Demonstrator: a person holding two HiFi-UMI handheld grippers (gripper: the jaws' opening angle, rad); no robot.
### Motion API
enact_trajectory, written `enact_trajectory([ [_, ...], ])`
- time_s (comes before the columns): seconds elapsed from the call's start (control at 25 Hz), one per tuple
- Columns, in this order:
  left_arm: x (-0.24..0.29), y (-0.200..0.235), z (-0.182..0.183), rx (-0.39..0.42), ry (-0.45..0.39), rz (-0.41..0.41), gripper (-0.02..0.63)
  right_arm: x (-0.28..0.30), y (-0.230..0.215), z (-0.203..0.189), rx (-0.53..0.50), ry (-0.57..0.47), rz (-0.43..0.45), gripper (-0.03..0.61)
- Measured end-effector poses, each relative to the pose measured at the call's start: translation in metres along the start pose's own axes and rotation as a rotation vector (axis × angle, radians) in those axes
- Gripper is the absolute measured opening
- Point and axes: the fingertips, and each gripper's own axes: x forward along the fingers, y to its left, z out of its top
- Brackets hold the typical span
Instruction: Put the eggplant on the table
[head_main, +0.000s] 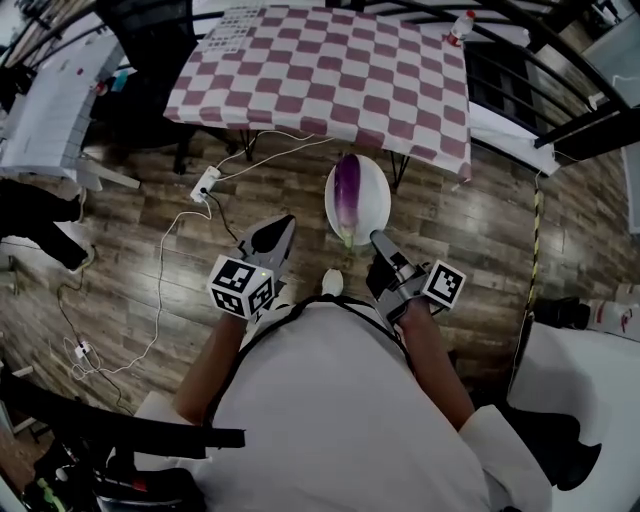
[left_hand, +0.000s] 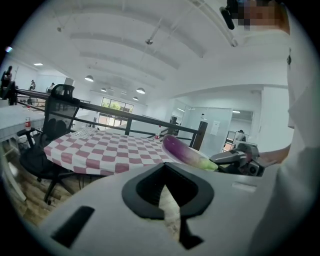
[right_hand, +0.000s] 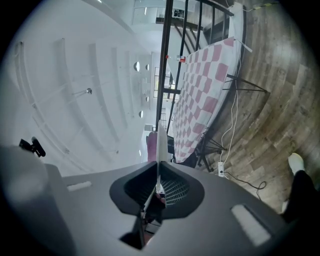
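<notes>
Right now the person's left gripper (head_main: 281, 226) is held out front, its jaws pressed together on nothing. Beside it the right gripper (head_main: 379, 239) pinches the near rim of a white plate (head_main: 374, 195), held above the wooden floor (head_main: 480, 230). The eggplant (head_main: 347, 185) lies lengthwise on that plate (green stem end toward the person, purple end away). Beyond stands the table (head_main: 330, 70), covered in red-and-white checks, with a small bottle (head_main: 461, 26) near its far corner.
</notes>
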Motion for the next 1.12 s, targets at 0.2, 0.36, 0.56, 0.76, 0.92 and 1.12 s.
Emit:
enact_trajectory([
  [0.2, 0.021, 0.001, 0.005, -0.009, -0.008, 0.027, 0.006, 0.001, -0.01, 0.024, 0.001, 0.023, -0.009, 0.029],
  [0.36, 0.031, 0.001, 0.003, -0.024, -0.009, 0.043, 0.006, 0.001, -0.015, 0.036, -0.003, 0.04, -0.012, 0.029],
  [0.56, 0.043, 0.0, -0.001, -0.028, 0.0, 0.042, 0.006, -0.001, -0.019, 0.047, 0.0, 0.039, -0.018, 0.029],
  [0.76, 0.047, 0.001, 0.003, -0.031, -0.009, 0.049, 0.006, -0.001, -0.022, 0.053, 0.007, 0.037, -0.029, 0.029],
  [0.92, 0.051, 0.006, 0.001, -0.038, -0.003, 0.045, 0.006, 0.002, -0.021, 0.054, 0.004, 0.036, -0.031, 0.029],
  [1.12, 0.062, 0.01, 0.004, -0.037, 0.002, 0.026, 0.006, 0.007, -0.022, 0.063, 0.006, 0.016, -0.034, 0.029],
])
